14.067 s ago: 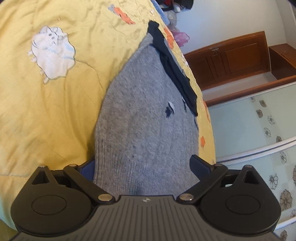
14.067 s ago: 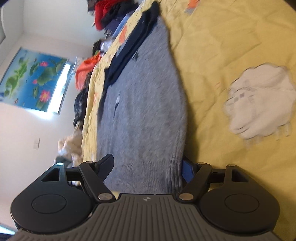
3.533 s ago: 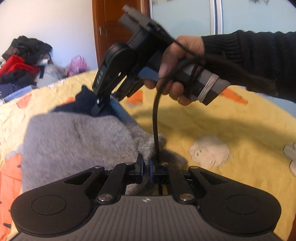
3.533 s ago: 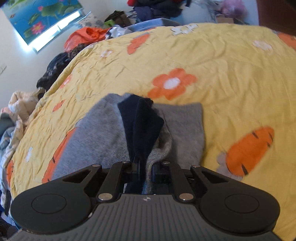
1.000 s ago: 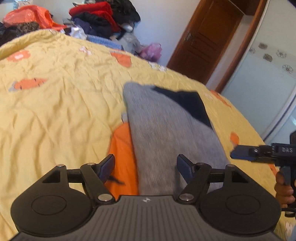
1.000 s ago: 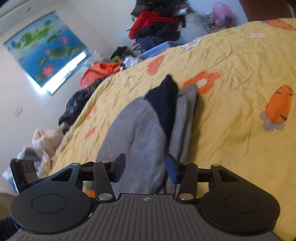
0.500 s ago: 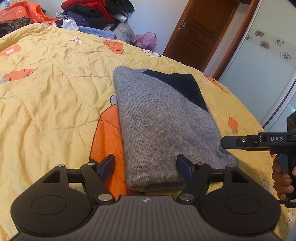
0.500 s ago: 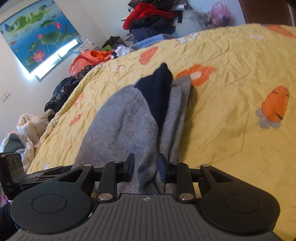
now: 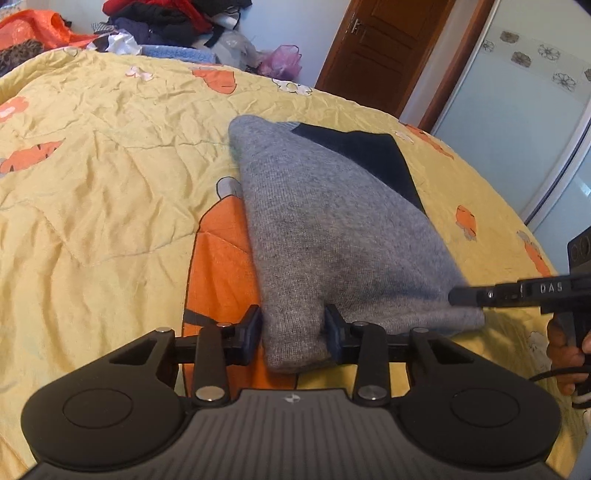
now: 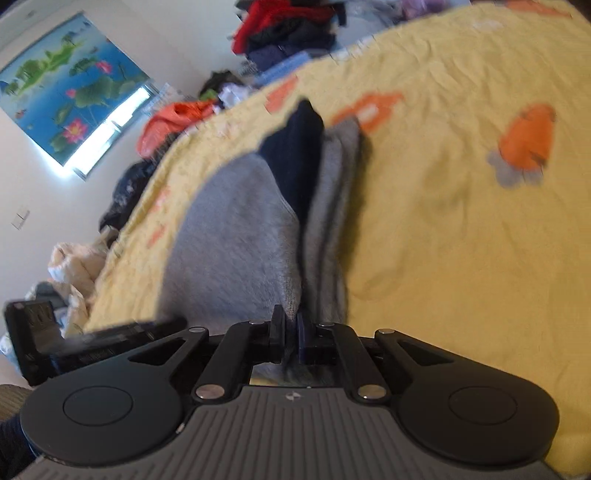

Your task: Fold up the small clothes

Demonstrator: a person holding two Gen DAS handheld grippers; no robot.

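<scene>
Now the grey knitted sweater with the dark navy panel (image 9: 332, 236) lies folded into a long, narrow bundle on the yellow quilted bedspread with orange carrot prints (image 9: 110, 177), its near end right at both grippers. It reads as soft, light wool, thick where the layers stack up, floppy, likely to sag and slide open if it is lifted by one point alone. The fuzzy knit should give the pads good bite, so slipping looks unlikely; the layers coming apart is the bigger worry. The best hold is that near edge, one gripper at each corner, catching every layer at once.

And that is what is happening. The left gripper (image 9: 293, 334) has just been narrowing its jaws around the near left corner; they stand part-way apart with a thick wad of grey knit filling the gap and both pads against it. The right gripper (image 10: 291, 338) has just been closing too, and its jaws are pinched almost together on a thin fold of the grey edge, beside the navy strip. Its view is blurred, so how many layers it has caught is hard to say.

Beyond the sweater, a heap of red and dark clothes (image 9: 162, 14) sits past the far edge of the bed, with a brown wooden door (image 9: 384, 48) behind.
</scene>
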